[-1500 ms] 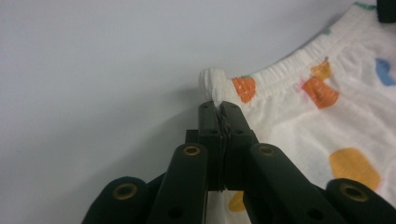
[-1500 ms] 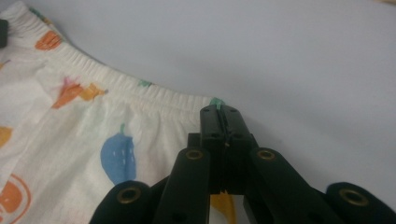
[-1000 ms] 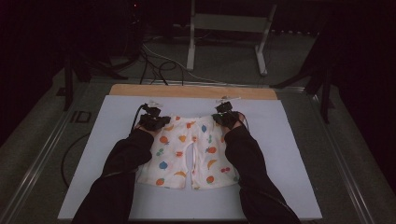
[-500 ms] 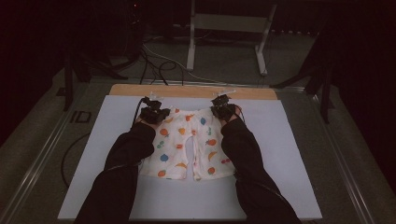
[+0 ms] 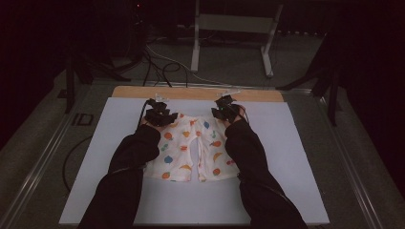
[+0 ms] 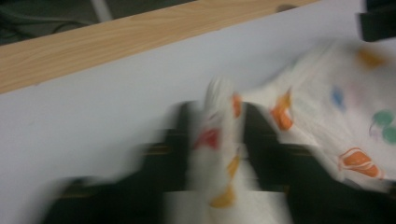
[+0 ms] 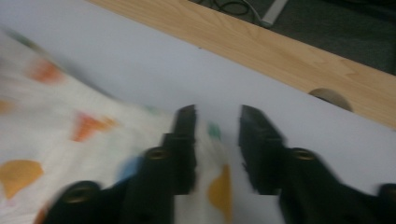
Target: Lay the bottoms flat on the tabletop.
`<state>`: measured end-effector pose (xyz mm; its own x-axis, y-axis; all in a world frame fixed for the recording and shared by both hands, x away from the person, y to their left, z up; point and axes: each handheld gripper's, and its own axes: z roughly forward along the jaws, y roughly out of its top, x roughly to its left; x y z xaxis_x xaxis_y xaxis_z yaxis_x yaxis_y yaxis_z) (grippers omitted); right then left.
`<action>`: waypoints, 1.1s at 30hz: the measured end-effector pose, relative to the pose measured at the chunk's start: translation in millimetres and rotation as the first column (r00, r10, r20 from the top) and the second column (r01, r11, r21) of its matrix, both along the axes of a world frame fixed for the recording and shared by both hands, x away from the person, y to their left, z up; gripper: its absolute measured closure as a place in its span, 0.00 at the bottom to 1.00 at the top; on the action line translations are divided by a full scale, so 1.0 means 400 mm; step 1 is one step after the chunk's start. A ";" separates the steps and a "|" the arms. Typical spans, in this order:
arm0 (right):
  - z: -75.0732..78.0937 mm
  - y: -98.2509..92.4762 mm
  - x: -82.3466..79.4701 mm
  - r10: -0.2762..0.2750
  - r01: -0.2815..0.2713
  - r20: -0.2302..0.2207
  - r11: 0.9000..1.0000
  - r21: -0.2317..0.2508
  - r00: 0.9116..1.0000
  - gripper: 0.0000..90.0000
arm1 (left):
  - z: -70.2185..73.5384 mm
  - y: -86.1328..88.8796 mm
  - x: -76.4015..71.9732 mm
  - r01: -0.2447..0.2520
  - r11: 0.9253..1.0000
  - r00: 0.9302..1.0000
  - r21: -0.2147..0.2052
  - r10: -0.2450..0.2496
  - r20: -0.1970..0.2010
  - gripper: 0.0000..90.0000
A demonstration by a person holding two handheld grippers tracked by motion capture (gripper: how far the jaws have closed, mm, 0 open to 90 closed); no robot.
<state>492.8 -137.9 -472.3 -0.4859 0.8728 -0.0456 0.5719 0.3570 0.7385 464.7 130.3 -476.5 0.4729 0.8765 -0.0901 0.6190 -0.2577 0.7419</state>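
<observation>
White shorts [image 5: 191,148] with a fruit print lie flat on the pale mat [image 5: 286,143], waistband toward the far side. My left gripper [image 5: 162,116] is at the waistband's left corner. Its jaws have just been opening; in the left gripper view a raised fold of the shorts [image 6: 217,140] stands between them [image 6: 218,109], blurred. My right gripper [image 5: 222,113] is at the right corner. Its jaws have also just been opening; in the right gripper view [image 7: 218,112] the cloth edge [image 7: 56,135] lies against one jaw, with bare mat showing in the gap.
A wooden strip [image 5: 196,93] borders the mat's far edge, close ahead of both grippers. Metal rails run along the table's sides. Cables and a white stand [image 5: 234,28] lie on the dark floor beyond. Bare mat stretches left and right of the shorts.
Both grippers and the waistband have edged slightly toward the wooden strip. The shorts lie a little farther up the mat than before.
</observation>
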 end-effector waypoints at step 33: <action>0.012 -0.018 -0.114 0.256 -0.251 -0.010 0.954 0.163 0.967 0.11 | 0.045 0.015 -0.108 0.270 0.959 0.963 -0.092 -0.271 -0.001 0.00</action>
<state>447.3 -145.1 -467.3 -0.6915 0.7152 0.1018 0.5009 0.3730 0.7810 421.6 136.5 -458.4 0.6895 0.7039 -0.1704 0.5453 -0.3497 0.7618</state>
